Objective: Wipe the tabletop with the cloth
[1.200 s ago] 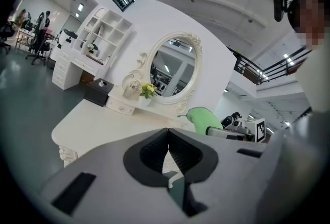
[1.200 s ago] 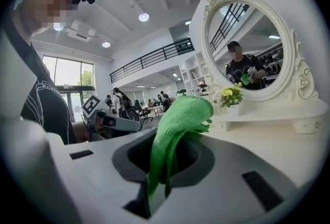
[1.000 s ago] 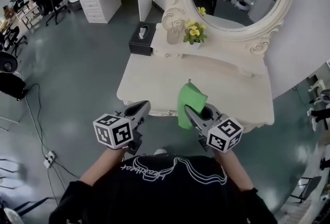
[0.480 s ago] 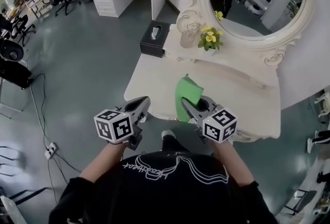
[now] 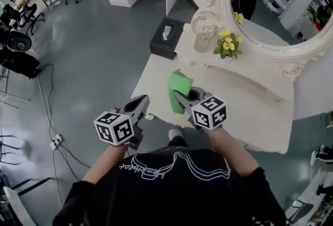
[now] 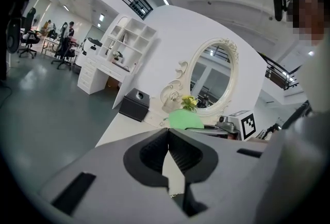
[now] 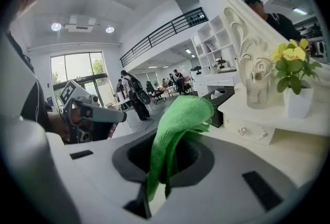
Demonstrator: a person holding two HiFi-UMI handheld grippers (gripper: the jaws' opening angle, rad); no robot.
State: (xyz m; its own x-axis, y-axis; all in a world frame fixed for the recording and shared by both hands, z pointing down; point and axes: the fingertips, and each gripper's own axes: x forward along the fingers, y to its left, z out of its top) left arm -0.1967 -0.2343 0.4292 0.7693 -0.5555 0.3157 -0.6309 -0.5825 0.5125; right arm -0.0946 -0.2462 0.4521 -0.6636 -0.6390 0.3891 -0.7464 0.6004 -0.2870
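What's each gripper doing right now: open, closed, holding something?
Left gripper: closed, nothing between its jaws.
Right gripper: closed on the green cloth.

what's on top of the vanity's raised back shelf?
A clear glass jar and a pot of yellow flowers stand side by side at the left end of the shelf, with the oval mirror behind them. The rest looks bare. The flowers cover the patch behind the pot.

Right claw (image 5: 178, 97) gripping green cloth (image 5: 177, 86), above cream tabletop (image 5: 234, 110)
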